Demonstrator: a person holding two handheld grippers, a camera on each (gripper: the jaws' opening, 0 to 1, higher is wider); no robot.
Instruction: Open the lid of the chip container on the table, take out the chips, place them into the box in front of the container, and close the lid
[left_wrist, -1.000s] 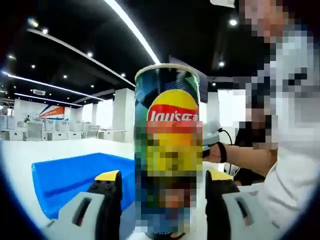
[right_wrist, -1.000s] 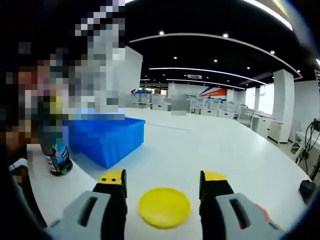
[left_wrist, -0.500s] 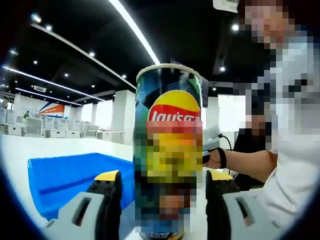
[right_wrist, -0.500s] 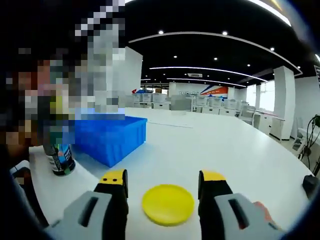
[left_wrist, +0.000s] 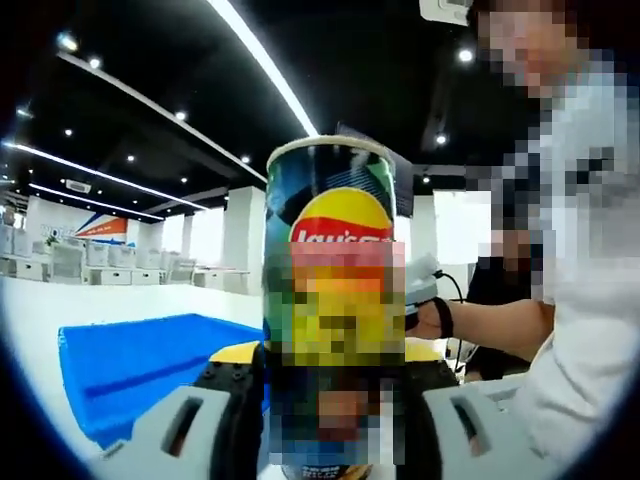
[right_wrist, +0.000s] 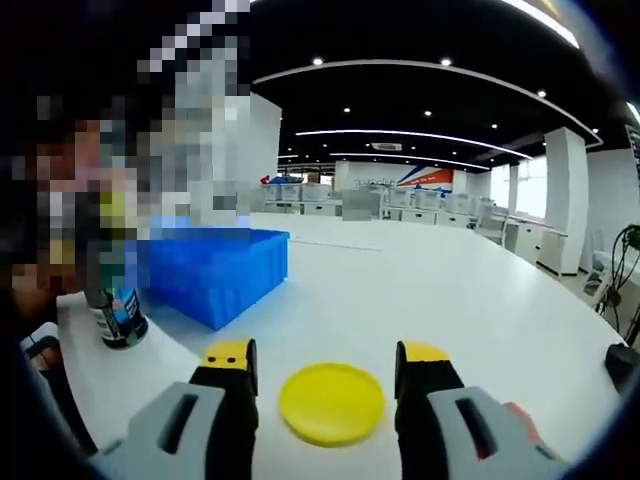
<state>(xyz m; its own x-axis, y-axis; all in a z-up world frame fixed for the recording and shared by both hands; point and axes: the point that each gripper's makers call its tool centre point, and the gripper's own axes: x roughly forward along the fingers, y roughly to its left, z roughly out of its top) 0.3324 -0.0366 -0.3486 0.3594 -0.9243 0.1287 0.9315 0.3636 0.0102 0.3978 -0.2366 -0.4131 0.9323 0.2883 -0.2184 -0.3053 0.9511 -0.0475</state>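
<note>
The chip can (left_wrist: 335, 210) stands upright on the white table, its label partly blurred. No lid shows on its top rim. My left gripper (left_wrist: 330, 358) is shut on the can's lower half, one jaw pressed to each side. The can's base (right_wrist: 118, 318) shows at the far left of the right gripper view. The yellow lid (right_wrist: 331, 403) lies flat on the table between the jaws of my right gripper (right_wrist: 325, 357), which is open and not touching it. The blue box (right_wrist: 215, 275) sits beside the can and also shows as the blue box (left_wrist: 130, 355).
The white table (right_wrist: 450, 300) stretches far to the right. A small black object (right_wrist: 620, 365) lies at its right edge. A person's forearm (left_wrist: 490, 320) reaches in to the right of the can. Desks and pillars stand far behind.
My left gripper's jaws have moved inward from either side of the can and now press against it. The right gripper and the yellow lid have barely shifted.
</note>
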